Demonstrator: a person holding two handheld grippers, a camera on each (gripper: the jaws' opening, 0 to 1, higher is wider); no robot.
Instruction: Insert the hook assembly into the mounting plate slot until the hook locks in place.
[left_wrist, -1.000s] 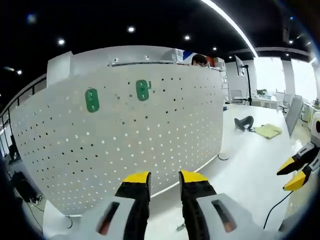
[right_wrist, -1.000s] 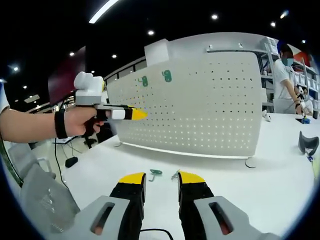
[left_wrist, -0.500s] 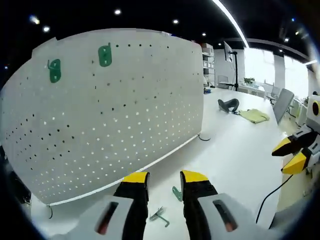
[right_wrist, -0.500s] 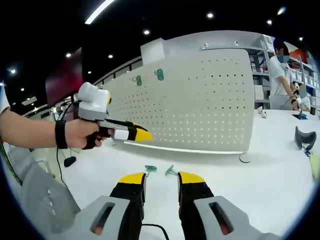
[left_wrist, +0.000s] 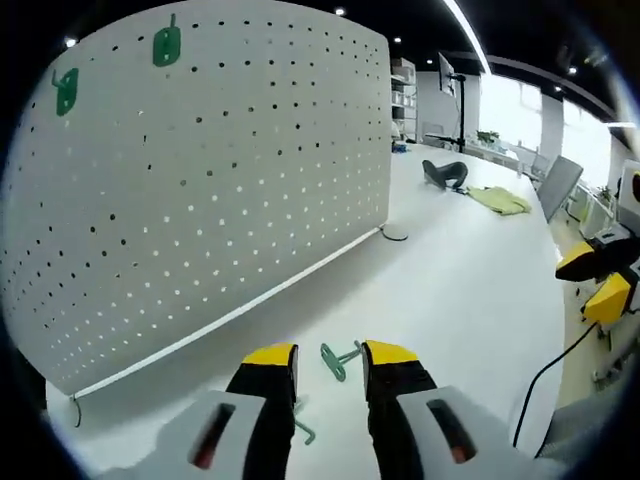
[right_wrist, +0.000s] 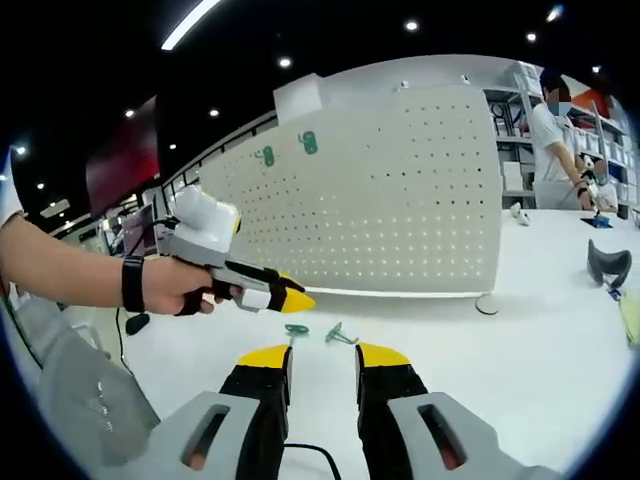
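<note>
Rising from the bottom of the left gripper view, the left tongs (left_wrist: 330, 358) stand with a narrow gap between their yellow tips and hold nothing; a green hook (left_wrist: 338, 358) lies on the white desk (left_wrist: 450, 290) just past that gap, and a second green hook (left_wrist: 302, 430) lies lower down beside the left jaw, partly hidden. In the right gripper view the right tongs (right_wrist: 321, 358) also stand narrowly apart and empty, low over the desk (right_wrist: 520, 350). Just beyond them a hand (right_wrist: 185, 287) holds the left tongs (right_wrist: 296, 298), their yellow tip pointing down towards the two green hooks (right_wrist: 297, 330) (right_wrist: 338, 334) lying side by side on the desk. Further back stands the white pegboard (left_wrist: 200, 180) (right_wrist: 400, 200), upright on the desk, with two green mounting plates (left_wrist: 166, 45) (left_wrist: 66, 88) fixed near its top edge, seen also in the right gripper view (right_wrist: 308, 143) (right_wrist: 266, 156). At the right edge of the left gripper view the right tongs' yellow tips (left_wrist: 592, 280) come in. Beyond the board, a person (right_wrist: 560, 140) stands by shelves.
</note>
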